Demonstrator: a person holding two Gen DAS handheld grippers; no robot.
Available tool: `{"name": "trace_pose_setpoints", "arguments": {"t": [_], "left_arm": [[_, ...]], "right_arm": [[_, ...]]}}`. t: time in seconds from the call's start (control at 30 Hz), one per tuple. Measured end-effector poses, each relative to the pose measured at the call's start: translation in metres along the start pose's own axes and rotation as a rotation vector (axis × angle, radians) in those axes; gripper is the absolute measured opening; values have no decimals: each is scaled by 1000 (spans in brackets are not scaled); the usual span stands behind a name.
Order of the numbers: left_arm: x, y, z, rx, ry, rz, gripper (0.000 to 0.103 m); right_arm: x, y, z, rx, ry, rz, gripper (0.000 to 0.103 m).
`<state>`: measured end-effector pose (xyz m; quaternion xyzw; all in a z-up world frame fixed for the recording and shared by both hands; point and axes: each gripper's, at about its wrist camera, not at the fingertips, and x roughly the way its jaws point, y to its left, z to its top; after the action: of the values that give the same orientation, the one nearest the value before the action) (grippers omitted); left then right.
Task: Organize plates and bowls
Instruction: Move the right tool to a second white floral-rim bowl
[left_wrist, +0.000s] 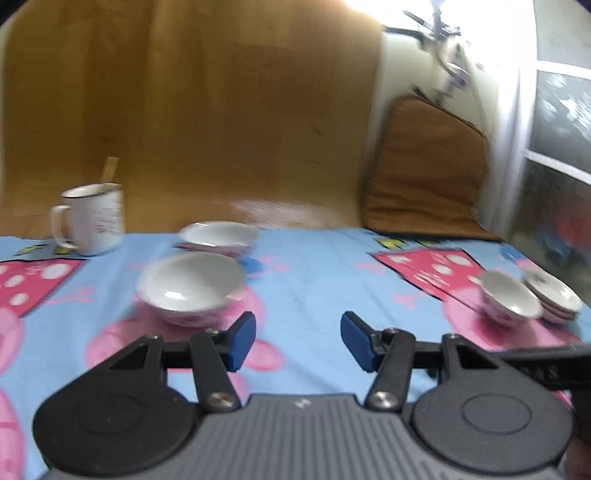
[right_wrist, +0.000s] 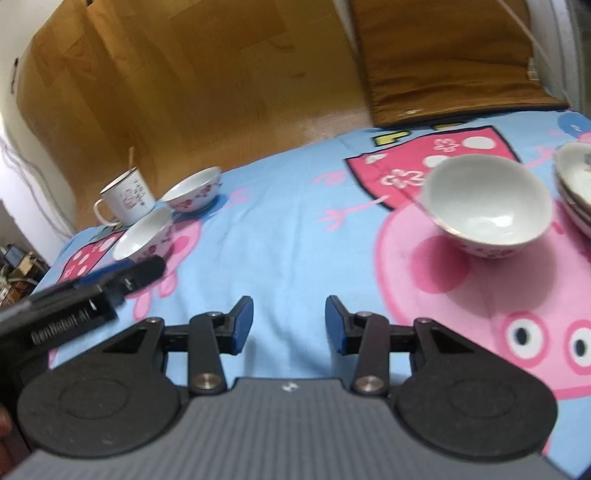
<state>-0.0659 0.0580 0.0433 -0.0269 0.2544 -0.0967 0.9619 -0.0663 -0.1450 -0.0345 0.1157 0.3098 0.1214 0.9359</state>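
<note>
Two white bowls with pink flowers stand at the left of the cloth: a near bowl (left_wrist: 190, 286) (right_wrist: 144, 236) and a far bowl (left_wrist: 218, 236) (right_wrist: 194, 188). A third bowl (left_wrist: 508, 297) (right_wrist: 487, 210) stands at the right beside a stack of small plates (left_wrist: 552, 295) (right_wrist: 576, 184). My left gripper (left_wrist: 299, 341) (right_wrist: 122, 275) hovers just right of the near bowl, open, with nothing between its blue pads. My right gripper (right_wrist: 289, 325) is open and empty over the middle of the cloth, left of and nearer than the third bowl.
A white enamel mug (left_wrist: 90, 218) (right_wrist: 127, 197) with a wooden stick in it stands behind the left bowls. The blue and pink cartoon cloth (left_wrist: 306, 273) covers the surface. Beyond it lie a wooden floor and a brown cushion (left_wrist: 424, 170).
</note>
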Motion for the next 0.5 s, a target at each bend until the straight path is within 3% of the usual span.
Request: {"name": "trace_pose_setpoints", "arguments": {"t": [0.27, 0.5], "left_arm": [[-4, 73, 1, -193, -23, 141, 53], [6, 107, -3, -309, 8, 186, 52]], "right_arm": [[11, 23, -4, -76, 7, 8, 46], [20, 32, 8, -75, 29, 30, 45]]}}
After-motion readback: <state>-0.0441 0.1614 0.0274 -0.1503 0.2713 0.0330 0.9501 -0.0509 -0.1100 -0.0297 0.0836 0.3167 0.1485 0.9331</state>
